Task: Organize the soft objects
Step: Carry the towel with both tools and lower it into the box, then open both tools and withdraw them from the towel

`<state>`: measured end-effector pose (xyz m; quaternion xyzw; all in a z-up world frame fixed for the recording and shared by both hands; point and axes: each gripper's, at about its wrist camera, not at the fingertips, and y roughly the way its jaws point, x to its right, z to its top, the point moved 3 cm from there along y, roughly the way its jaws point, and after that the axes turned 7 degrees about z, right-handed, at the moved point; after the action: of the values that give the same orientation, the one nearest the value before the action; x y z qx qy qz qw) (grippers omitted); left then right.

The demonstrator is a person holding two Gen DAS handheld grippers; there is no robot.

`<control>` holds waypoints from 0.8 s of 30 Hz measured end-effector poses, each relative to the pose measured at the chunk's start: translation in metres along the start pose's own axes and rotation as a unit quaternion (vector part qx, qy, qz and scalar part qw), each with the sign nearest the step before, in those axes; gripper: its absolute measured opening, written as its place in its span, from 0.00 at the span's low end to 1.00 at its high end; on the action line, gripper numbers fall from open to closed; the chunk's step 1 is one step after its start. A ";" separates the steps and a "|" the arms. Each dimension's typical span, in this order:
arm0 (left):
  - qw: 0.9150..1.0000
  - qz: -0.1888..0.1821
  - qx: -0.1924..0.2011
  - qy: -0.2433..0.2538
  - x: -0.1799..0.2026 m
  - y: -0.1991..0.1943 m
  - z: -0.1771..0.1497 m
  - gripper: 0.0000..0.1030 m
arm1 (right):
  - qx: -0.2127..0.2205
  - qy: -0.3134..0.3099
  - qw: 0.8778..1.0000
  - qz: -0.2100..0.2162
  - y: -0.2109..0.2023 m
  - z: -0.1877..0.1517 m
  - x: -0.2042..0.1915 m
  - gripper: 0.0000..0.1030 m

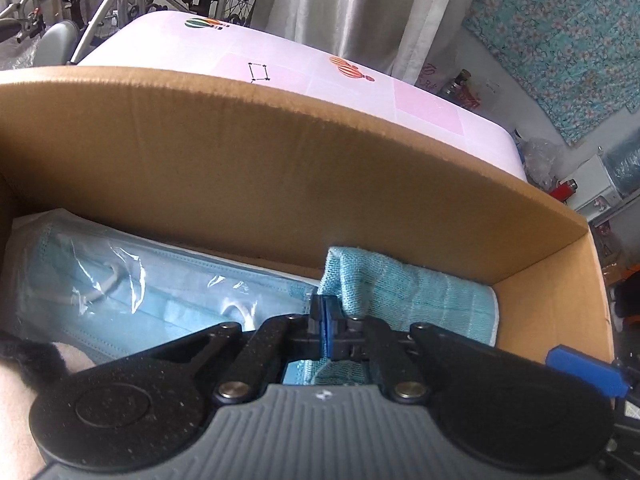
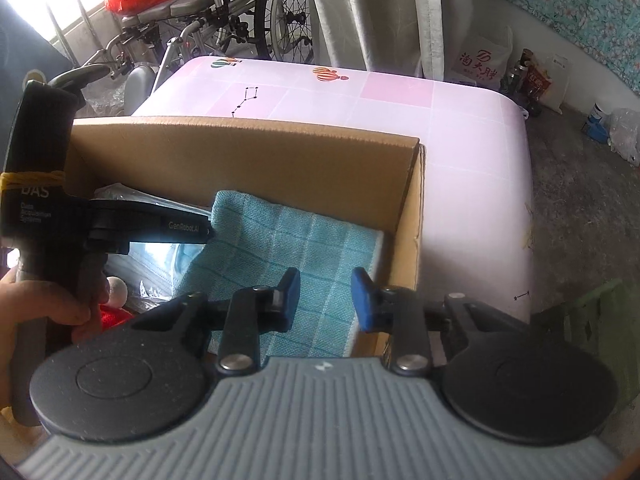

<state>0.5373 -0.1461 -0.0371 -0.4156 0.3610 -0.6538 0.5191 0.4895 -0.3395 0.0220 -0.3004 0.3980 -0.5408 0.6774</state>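
The step in hand is judged to be the settling of the teal cloth into the cardboard box, beside the bagged face masks. For this to be done well, the raised fold at the cloth's near edge should be drawn flat and pressed down toward the box floor before it is let go, so that the cloth lies level and does not ride up over the masks. Care is called for against the thin plastic bag, which could be caught together with the cloth.

The left claw is seen fully shut, its blue pads pressed together with no gap. The cloth's upturned fold stands just beside it, at about one o'clock; whether a pinch of cloth is caught between the pads cannot be told.

The right claw is held narrowly open with nothing between its pads. The cloth lies beneath and beyond it, spreading toward eleven o'clock, inside the box's right end. The box rests on a pink counter.
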 end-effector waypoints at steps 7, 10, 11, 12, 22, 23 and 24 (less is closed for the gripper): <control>0.998 -0.051 -0.035 -0.033 0.003 0.021 -0.007 0.02 | 0.007 -0.020 1.000 -0.018 0.006 0.002 -0.006 0.24; 0.997 -0.043 -0.032 -0.050 -0.002 0.013 -0.006 0.16 | 0.002 -0.016 1.000 -0.004 0.009 0.002 -0.010 0.25; 0.997 -0.038 -0.017 -0.058 -0.004 0.005 -0.004 0.19 | 0.004 -0.014 1.000 -0.003 0.009 0.001 -0.012 0.27; 0.998 -0.028 0.000 -0.061 -0.005 -0.002 -0.003 0.19 | 0.007 -0.016 1.000 -0.007 0.010 0.001 -0.013 0.28; 0.983 -0.122 -0.046 -0.129 -0.003 0.002 0.003 0.04 | 0.013 -0.038 0.999 -0.025 0.013 -0.003 -0.018 0.32; 0.985 -0.104 -0.052 -0.125 0.001 0.015 0.001 0.04 | 0.013 -0.040 0.999 -0.027 0.014 -0.003 -0.018 0.32; 0.988 -0.084 -0.053 -0.122 0.003 0.025 -0.002 0.04 | 0.012 -0.043 0.999 -0.030 0.015 -0.003 -0.018 0.32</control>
<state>0.5445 -0.1536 -0.0598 -0.5480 0.2926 -0.6195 0.4799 0.4927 -0.3188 0.0116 -0.3264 0.3530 -0.5521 0.6812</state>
